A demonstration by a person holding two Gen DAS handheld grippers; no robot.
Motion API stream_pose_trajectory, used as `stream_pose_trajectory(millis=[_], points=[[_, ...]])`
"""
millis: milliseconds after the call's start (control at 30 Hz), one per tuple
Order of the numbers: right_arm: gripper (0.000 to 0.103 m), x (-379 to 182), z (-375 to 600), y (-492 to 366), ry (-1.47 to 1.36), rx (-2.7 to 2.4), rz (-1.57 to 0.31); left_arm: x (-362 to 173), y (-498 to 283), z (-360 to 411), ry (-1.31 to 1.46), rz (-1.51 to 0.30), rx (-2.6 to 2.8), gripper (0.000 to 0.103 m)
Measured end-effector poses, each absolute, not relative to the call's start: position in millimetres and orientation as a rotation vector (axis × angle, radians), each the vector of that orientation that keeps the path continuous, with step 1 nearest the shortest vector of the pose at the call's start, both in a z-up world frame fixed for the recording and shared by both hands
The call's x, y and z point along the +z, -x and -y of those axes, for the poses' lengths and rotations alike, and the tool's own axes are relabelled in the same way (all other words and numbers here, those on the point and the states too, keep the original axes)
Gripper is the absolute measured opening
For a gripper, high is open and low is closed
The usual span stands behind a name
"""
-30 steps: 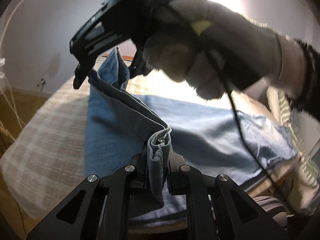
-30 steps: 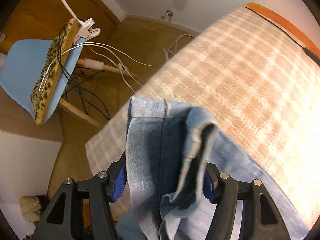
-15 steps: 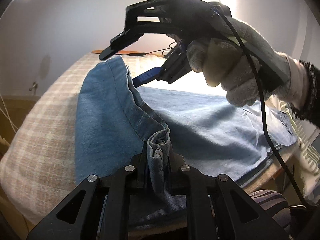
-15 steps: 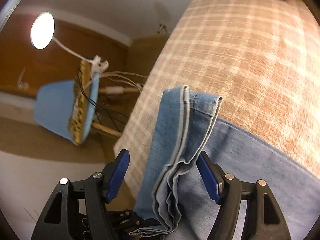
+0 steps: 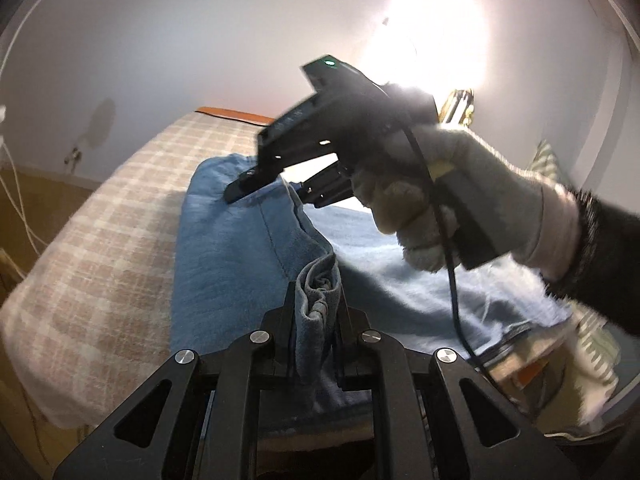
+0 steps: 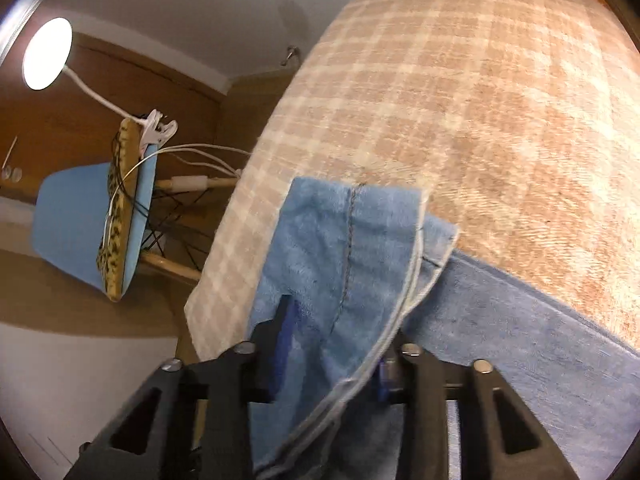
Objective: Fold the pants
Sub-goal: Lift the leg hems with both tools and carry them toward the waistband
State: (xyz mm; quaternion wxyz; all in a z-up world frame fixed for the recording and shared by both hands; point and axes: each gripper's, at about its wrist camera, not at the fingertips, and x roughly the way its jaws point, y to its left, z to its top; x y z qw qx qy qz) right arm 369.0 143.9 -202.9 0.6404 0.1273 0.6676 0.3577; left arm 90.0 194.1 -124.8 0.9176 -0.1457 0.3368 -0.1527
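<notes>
Blue denim pants [image 5: 224, 240] lie across a plaid-covered bed [image 5: 100, 240]. At the near end, my left gripper [image 5: 316, 308] is shut on a bunched, folded edge of the denim and holds it up as a ridge. Farther along that ridge my right gripper [image 5: 272, 192], held by a gloved hand [image 5: 440, 200], points down at the hem. In the right wrist view its jaws [image 6: 334, 344] are closing, and the folded hem of the pants [image 6: 320, 240] fills the gap between the blue pads [image 6: 286, 340].
The plaid blanket [image 6: 480, 100] stretches past the hem towards an orange headboard edge [image 5: 228, 113]. Beside the bed stand a blue chair [image 6: 76, 220] with loose white cables and a clip lamp [image 6: 46, 52]. A black cable [image 5: 452, 280] hangs from the right gripper. Striped bedding [image 5: 592, 344] lies at the right.
The right gripper came down onto the far hem and its jaws narrowed around the folded denim. The raised leg now lies lower on the bed. The left grip is unchanged.
</notes>
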Motion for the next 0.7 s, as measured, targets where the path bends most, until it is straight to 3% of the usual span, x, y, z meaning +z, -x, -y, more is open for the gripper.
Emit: stream_pose_trajectory(millis=[100, 200, 700], points=[[0.011, -191.5, -136.1, -370.0, -0.309, 0.81, -1.462, -121.9, -92.4, -196.6, 0.322, -0.688, -0.324, 0.011], [0.007, -171.7, -132.8, -370.0, -0.282, 0.806, -1.401, -112.4, -93.4, -189.2, 0.305, -0.679, -0.345, 0.011], [0.005, -99.4, -81.4, -359.1, -0.182, 0.726, -1.227, -81.5, -97.8, -132.4, 0.263, -0.645, -0.502, 0.011]])
